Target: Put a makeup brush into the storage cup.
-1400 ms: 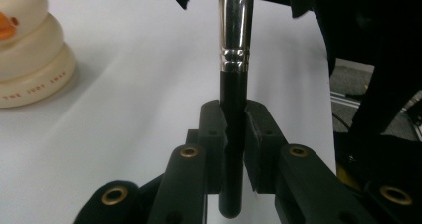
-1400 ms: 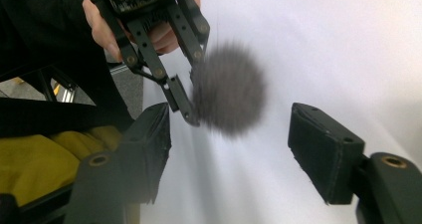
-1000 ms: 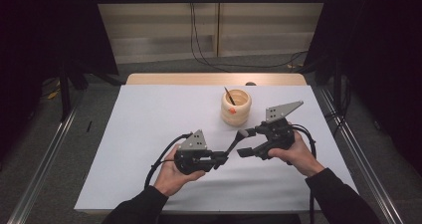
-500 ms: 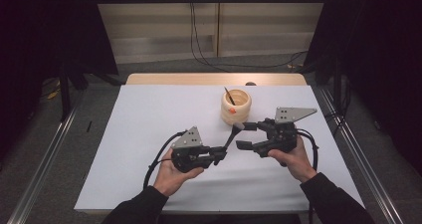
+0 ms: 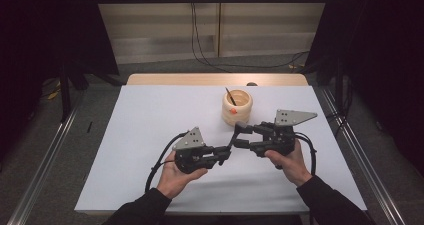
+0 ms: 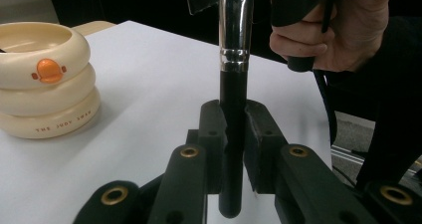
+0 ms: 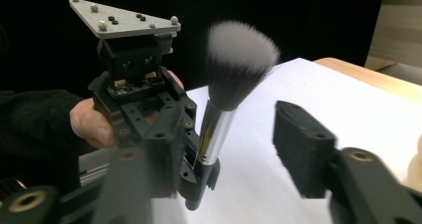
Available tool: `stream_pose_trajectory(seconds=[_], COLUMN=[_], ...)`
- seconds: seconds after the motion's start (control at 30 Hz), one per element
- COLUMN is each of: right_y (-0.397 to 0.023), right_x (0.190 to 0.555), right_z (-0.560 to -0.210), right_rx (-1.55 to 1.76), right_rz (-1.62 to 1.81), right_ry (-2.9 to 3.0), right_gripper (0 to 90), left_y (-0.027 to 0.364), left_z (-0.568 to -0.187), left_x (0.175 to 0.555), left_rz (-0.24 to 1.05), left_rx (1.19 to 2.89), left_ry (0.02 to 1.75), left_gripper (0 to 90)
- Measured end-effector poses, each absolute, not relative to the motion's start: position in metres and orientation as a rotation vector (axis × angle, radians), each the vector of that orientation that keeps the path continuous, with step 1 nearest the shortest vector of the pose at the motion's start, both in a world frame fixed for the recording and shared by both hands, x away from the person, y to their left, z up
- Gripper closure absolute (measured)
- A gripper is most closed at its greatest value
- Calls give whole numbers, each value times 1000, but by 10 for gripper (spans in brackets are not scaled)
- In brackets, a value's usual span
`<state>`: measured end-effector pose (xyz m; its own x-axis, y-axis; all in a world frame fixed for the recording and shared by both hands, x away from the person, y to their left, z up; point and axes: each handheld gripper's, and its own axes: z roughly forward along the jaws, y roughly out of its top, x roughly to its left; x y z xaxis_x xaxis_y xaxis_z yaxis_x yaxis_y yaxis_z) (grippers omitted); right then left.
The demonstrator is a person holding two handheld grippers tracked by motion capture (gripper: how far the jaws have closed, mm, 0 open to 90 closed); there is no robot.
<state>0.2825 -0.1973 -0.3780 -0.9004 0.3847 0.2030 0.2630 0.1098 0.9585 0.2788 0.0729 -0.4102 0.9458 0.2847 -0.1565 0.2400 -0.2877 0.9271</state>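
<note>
holder: a cream ringed pot (image 5: pixel 237 106) of three stacked rings, standing upright on the tabletop just beyond the two tools, apart from both
holder mark: an orange duck shape (image 6: pixel 48 70) on its middle ring, small lettering on the bottom ring
holder contents: a thin dark stick (image 5: pixel 230 96) leaning inside it
tabletop: a white sheet (image 5: pixel 150 120) under the tools, with a bare wooden edge (image 5: pixel 200 79) beyond the holder
cables: dark ones (image 5: pixel 197 40) hanging down the wall far beyond the tools
rails: metal rails (image 5: pixel 45 160) along the floor on either side
</note>
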Motion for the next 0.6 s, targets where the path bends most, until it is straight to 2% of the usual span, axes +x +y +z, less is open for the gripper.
stream_pose_trajectory(seconds=[0.2,0.47,0.6], right_y=[-195,-194,-193], right_x=[285,286,287], right_z=[-381,-383,-383], right_rx=[677,679,667], right_rz=[1935,1956,1959], right_ry=[2285,2308,2318], right_gripper=[618,682,752], left_y=[71,71,70], left_z=[-412,-414,-416], left_x=[279,279,279], left_rz=[47,40,37], left_rx=[1883,1877,1895], left_ry=[382,392,384], left_gripper=[797,797,797])
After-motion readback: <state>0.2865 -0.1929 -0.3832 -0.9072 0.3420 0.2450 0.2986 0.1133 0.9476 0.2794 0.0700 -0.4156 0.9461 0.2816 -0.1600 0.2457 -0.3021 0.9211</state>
